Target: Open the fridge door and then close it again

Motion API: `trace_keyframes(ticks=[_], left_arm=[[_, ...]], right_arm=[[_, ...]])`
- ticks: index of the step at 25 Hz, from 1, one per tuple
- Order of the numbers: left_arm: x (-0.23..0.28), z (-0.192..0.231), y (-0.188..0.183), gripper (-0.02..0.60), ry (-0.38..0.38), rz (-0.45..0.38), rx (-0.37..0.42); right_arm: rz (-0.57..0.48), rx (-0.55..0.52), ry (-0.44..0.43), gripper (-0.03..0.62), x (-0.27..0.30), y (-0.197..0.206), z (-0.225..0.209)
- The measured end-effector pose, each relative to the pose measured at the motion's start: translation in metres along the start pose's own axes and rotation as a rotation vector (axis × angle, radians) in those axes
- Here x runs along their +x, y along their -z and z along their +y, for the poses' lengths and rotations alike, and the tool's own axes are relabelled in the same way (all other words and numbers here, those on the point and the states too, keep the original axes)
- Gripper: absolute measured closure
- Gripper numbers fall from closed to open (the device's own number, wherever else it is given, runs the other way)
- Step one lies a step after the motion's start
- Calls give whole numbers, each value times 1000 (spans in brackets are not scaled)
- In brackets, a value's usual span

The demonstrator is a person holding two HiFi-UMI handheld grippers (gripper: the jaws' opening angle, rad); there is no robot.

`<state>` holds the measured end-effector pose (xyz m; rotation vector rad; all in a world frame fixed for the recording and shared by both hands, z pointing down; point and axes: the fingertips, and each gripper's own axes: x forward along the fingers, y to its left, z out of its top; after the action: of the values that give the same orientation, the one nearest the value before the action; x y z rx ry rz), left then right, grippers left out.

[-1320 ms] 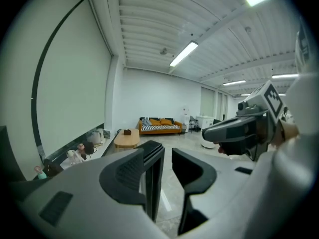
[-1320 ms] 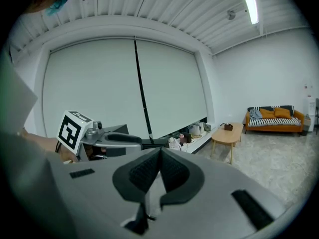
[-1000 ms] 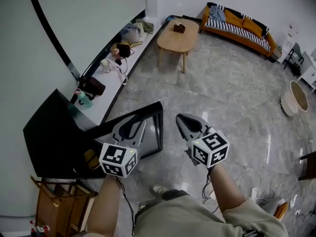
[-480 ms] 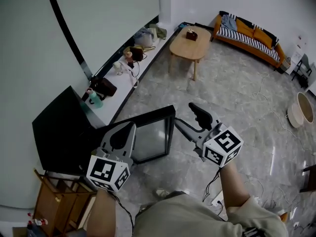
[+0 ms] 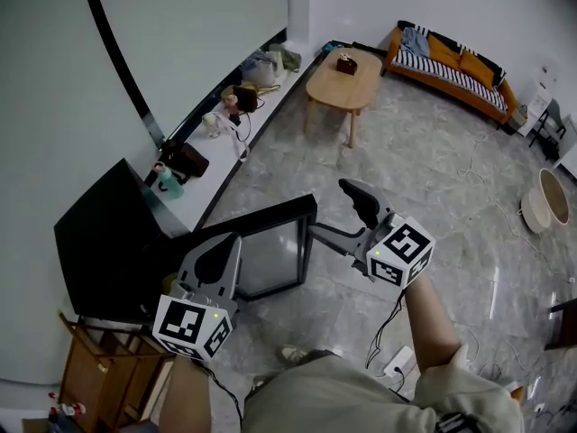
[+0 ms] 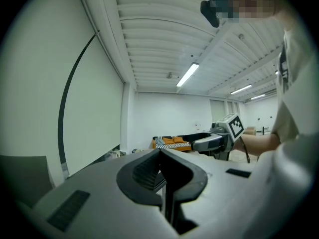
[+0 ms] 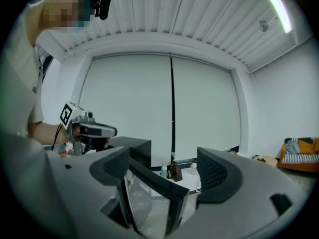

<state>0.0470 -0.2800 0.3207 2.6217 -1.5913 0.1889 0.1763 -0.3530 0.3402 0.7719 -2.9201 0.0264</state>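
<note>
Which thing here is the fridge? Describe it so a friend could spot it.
Follow the white wall on the left down to the near end of the low ledge. There stands the fridge, a black box with its glass door swung open. Its neighbours, a wooden stand and a bag, are smaller and brown.

this is looking like a home living room, with an orange sofa (image 5: 446,57) sitting by the far wall, a wooden coffee table (image 5: 343,72) standing on marble flooring (image 5: 451,179), bags (image 5: 261,66) crowding a window ledge (image 5: 200,188) and a black fridge (image 5: 99,242) beside it.
</note>
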Motion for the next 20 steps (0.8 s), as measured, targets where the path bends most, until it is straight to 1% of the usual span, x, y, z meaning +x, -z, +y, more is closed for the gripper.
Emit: trace_keyframes(ticks=[3, 5, 7, 12, 15, 17, 20], left_arm=[[2, -4, 2, 575, 3, 3, -6], [3, -6, 5, 575, 8, 9, -14], [3, -6, 10, 575, 10, 18, -24], [2, -6, 24, 575, 0, 30, -46], [2, -2, 32, 575, -11, 37, -57], [3, -2, 37, 575, -14, 46, -65], [5, -3, 46, 575, -16, 63, -76]], right_arm=[[79, -43, -92, 233, 12, 19, -1], [132, -44, -162, 233, 23, 34, 0], [172, -38, -214, 235, 31, 48, 0], [217, -42, -265, 235, 48, 81, -18], [251, -45, -318, 237, 57, 101, -27], [263, -28, -343, 237, 62, 113, -34], [256, 16, -356, 237, 66, 124, -44]])
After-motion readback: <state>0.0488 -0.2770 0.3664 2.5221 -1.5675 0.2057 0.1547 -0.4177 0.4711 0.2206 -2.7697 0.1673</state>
